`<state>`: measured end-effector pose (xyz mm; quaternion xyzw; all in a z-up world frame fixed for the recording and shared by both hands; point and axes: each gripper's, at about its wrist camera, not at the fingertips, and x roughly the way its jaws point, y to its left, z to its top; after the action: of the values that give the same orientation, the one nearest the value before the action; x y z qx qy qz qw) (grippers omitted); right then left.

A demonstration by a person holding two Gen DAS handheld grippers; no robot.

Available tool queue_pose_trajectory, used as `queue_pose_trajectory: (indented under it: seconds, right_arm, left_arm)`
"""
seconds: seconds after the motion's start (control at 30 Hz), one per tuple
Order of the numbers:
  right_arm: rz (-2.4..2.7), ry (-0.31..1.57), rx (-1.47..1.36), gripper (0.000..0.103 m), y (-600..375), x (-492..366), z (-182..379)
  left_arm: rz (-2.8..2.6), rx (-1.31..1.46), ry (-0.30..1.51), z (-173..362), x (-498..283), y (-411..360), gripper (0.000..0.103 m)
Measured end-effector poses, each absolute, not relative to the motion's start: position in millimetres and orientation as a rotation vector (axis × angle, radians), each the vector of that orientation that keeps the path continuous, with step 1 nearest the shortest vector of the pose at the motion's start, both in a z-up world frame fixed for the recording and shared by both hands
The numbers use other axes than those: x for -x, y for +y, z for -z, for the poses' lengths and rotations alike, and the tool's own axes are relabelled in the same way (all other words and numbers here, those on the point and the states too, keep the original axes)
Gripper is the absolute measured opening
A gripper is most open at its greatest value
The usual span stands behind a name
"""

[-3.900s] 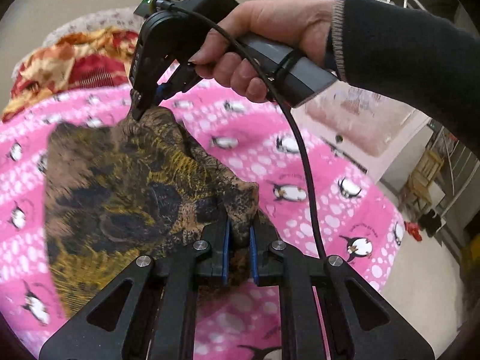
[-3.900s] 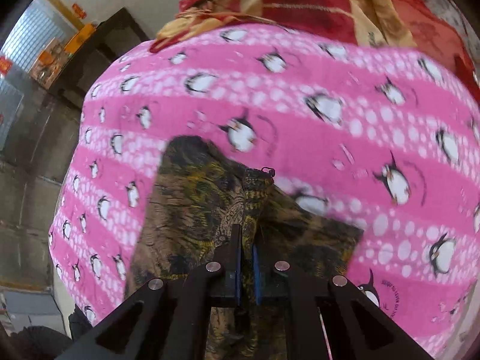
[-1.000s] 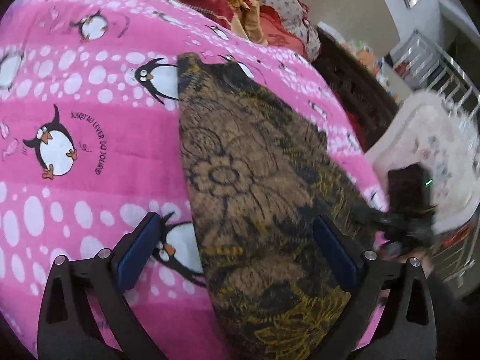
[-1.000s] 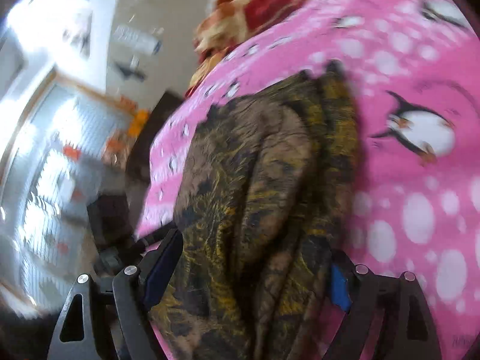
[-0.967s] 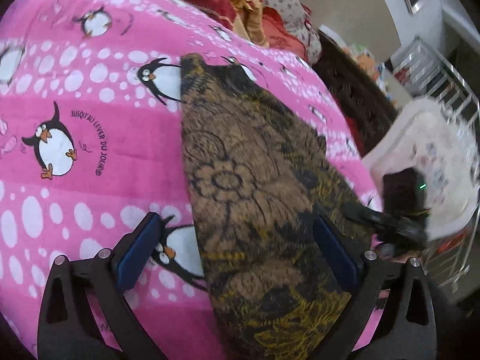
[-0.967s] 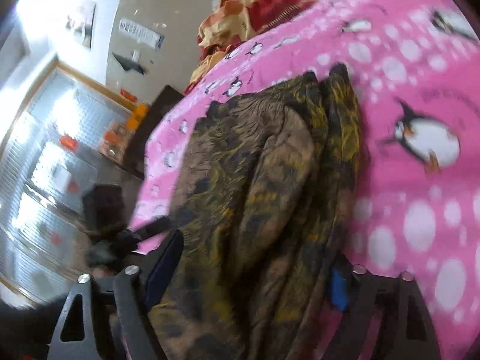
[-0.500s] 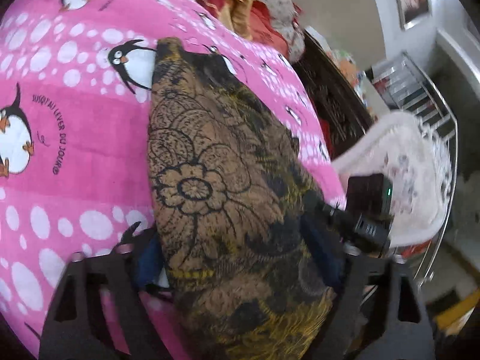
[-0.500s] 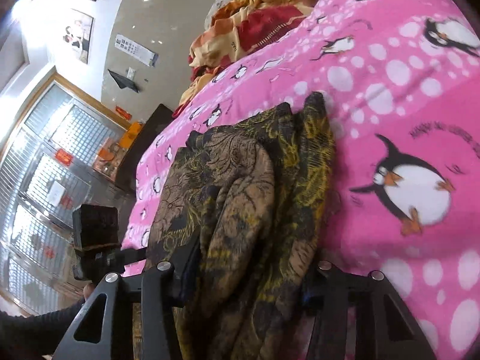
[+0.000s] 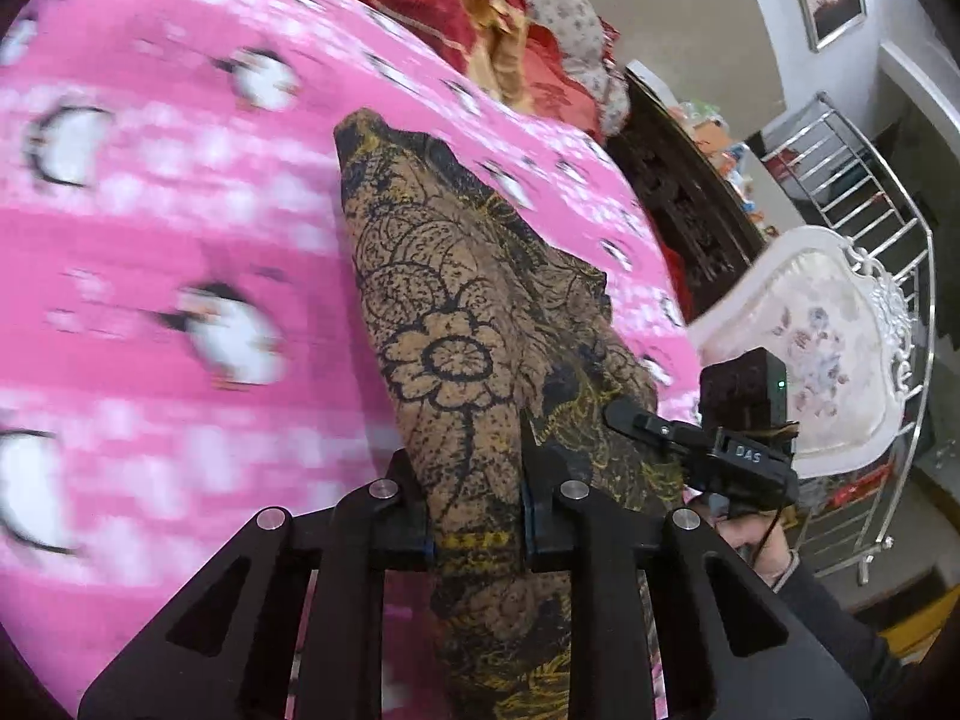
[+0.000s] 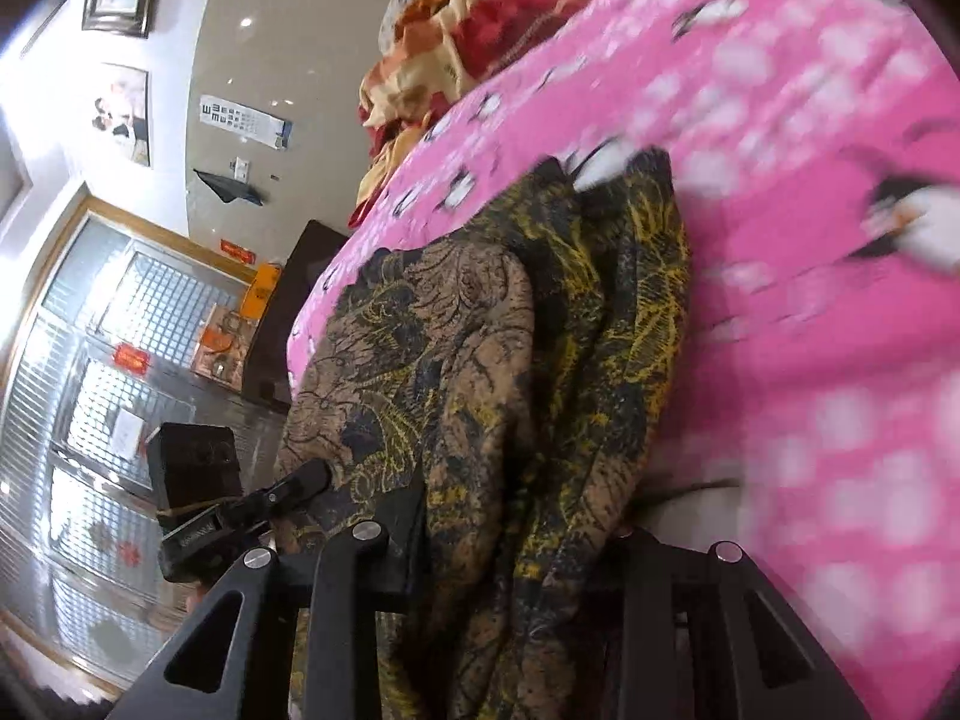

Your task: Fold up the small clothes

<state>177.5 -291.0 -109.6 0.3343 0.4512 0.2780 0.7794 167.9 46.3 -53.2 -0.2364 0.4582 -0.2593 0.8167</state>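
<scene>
Left gripper [image 9: 474, 516] sits at the bottom centre of its own view, and its jaws are closing with a bunched strip of the brown patterned garment [image 9: 456, 324] between them. The fingers are already pressed against the cloth on both sides, so I'd call that a pinch on the near end. My guess is it's gripping that end so it can be carried over for another fold.

Right gripper [image 10: 516, 540] is doing the same at the bottom of its view. Its jaws are closing too, with a fat wad of the folded cloth between them. The left finger [image 10: 408, 516] is clearly against the fabric, but the right one is buried under the folds, so I can't tell if that pinch is fully made.

In both views the garment runs from the jaws up toward the middle of the frame, a long narrow folded strip lying on the pink penguin blanket [image 9: 150, 228]. The far tip is still flat on the blanket.

Each gripper also shows up in the other's camera: the right one at the lower right of the left view, the left one at the lower left of the right view. So they're holding the same end of the strip side by side.

Further out, there's a red and orange quilt [image 9: 468, 6] bunched at the top.
</scene>
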Motion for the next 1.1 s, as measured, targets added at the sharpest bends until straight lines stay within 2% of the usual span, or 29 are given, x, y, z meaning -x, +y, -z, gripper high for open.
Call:
queue_pose_trajectory:
  seconds: [0.13,0.27,0.4,0.43,0.57,0.7,0.87,0.97,1.1]
  right_arm:
    - [-0.672,1.005,-0.739,0.032,-236,-188,117]
    - [-0.716,1.004,-0.74,0.032,-196,-191,122]
    - [-0.687,0.986,-0.754,0.032,-202,-187,129]
    - [-0.67,1.004,-0.755,0.036,-206,-185,127]
    - [-0.596,1.049,-0.722,0.039,-229,-169,107]
    - [-0.431,0.979,-0.395,0.039,-232,-140,57]
    - [-0.423,0.818,0.04,0.039,-147,-120,10]
    - [-0.427,0.816,0.161,0.038,-106,-128,19]
    - [-0.275,0.954,0.168,0.038,-115,-151,76]
  left_arm:
    - [0.481,0.515,0.958,51,-162,106,0.018]
    - [0.463,0.498,0.999,66,-164,119,0.02]
    - [0.433,0.455,1.004,71,-162,107,0.026]
    - [0.428,0.456,1.003,70,-160,108,0.027]
    - [0.356,0.381,0.962,51,-141,117,0.029]
    - [0.243,0.322,0.826,24,-127,123,0.029]
    - [0.179,0.343,0.771,17,-147,100,0.029]
    - [0.131,0.318,0.77,25,-162,82,0.029]
    - [0.071,0.301,0.855,62,-183,65,0.039]
